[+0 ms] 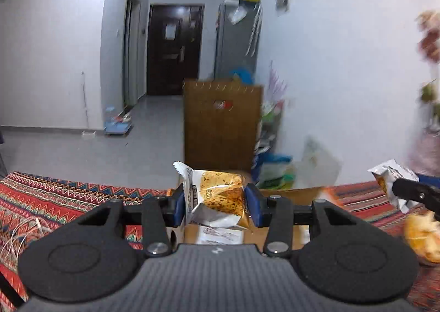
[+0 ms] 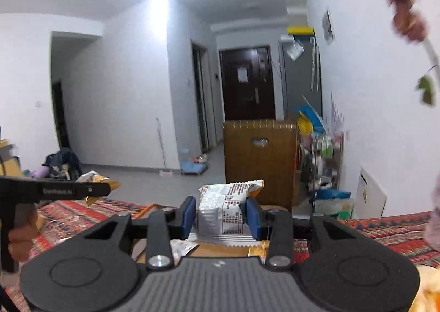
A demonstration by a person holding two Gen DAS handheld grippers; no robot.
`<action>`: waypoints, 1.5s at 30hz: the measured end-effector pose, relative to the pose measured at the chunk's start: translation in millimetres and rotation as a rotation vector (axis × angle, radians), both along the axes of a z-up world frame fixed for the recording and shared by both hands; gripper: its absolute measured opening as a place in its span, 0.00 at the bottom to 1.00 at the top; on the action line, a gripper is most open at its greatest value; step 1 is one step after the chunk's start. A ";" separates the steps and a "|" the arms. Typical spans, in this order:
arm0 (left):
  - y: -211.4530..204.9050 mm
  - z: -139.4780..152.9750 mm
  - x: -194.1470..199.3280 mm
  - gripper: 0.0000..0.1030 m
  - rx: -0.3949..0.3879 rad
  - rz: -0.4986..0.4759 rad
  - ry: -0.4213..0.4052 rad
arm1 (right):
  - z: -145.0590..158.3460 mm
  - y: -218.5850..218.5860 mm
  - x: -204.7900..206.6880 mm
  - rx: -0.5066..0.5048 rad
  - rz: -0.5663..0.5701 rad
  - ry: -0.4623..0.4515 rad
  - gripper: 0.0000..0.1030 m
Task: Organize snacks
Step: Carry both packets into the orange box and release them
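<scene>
1. The left gripper [image 1: 217, 202] is clamped on a snack packet [image 1: 217, 196], its blue pads pressing the packet's two sides. The packet's printed face, golden with a white sealed end, points up and to the left.
2. The right gripper [image 2: 220, 213] is likewise closed on a second packet [image 2: 228, 207], held upright with its long axis roughly vertical and its label side toward the camera.
3. Both packets are in the air above a cardboard box [image 1: 291, 192] that sits on the patterned cloth [image 1: 55, 196]. The box lies just below and ahead of both sets of fingers, so the coming move looks like a lowering into it (a judgement, not a thing seen).
4. Which hand is nearer the box I cannot tell; each view shows cardboard directly under its own jaws.
5. The left view shows the right gripper's packet at its right edge, plus a blurred orange item [image 1: 423, 232] on the cloth. The right view instead shows the left gripper from the side [image 2: 63, 191], with a hand [image 2: 22, 232] on its handle, and loose packets [image 2: 183, 247] already lying in the box.
</scene>
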State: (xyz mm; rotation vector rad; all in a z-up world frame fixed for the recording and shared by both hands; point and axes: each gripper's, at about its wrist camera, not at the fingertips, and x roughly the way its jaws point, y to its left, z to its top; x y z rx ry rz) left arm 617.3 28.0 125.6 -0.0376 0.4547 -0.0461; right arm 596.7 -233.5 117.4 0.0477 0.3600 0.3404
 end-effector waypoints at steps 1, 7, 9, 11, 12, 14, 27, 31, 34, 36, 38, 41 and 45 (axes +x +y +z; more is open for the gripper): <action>-1.5 -7.0 20.5 0.44 0.005 0.005 0.020 | -8.6 6.0 25.9 -0.002 0.002 0.046 0.37; -6.2 -57.2 113.7 0.46 0.033 -0.014 0.134 | -68.9 41.0 137.6 -0.058 -0.048 0.266 0.37; -7.5 -81.0 130.4 0.58 0.083 0.008 0.156 | -87.7 48.5 161.0 -0.053 -0.038 0.334 0.39; -4.5 -100.6 136.3 0.80 0.101 0.034 0.180 | -103.3 55.5 172.7 -0.085 -0.062 0.355 0.54; -0.7 -105.2 141.9 0.81 0.073 0.014 0.236 | -108.2 56.2 177.0 -0.097 -0.084 0.386 0.69; 11.1 -109.7 142.9 0.81 -0.024 -0.043 0.272 | -110.0 52.8 177.0 -0.060 -0.073 0.397 0.74; 16.8 -95.1 126.9 0.89 -0.044 0.004 0.205 | -101.1 51.6 166.8 -0.111 -0.106 0.341 0.84; 8.1 -64.7 102.9 0.93 0.010 -0.017 0.183 | -73.6 44.7 144.3 -0.113 -0.087 0.312 0.84; 6.6 -34.5 78.4 0.94 0.036 -0.041 0.162 | -43.3 36.2 119.7 -0.113 -0.088 0.280 0.84; 7.1 -13.3 59.8 0.95 0.042 -0.061 0.148 | -22.3 31.7 103.6 -0.150 -0.088 0.255 0.84; 6.8 7.6 38.2 0.96 0.050 -0.065 0.127 | -0.3 26.2 81.0 -0.178 -0.092 0.227 0.84; 9.5 40.6 1.0 0.97 0.047 -0.061 0.101 | 30.8 15.6 45.1 -0.183 -0.084 0.196 0.85; 12.0 74.0 -59.1 1.00 0.028 -0.059 0.069 | 67.7 1.6 -17.6 -0.192 -0.059 0.142 0.94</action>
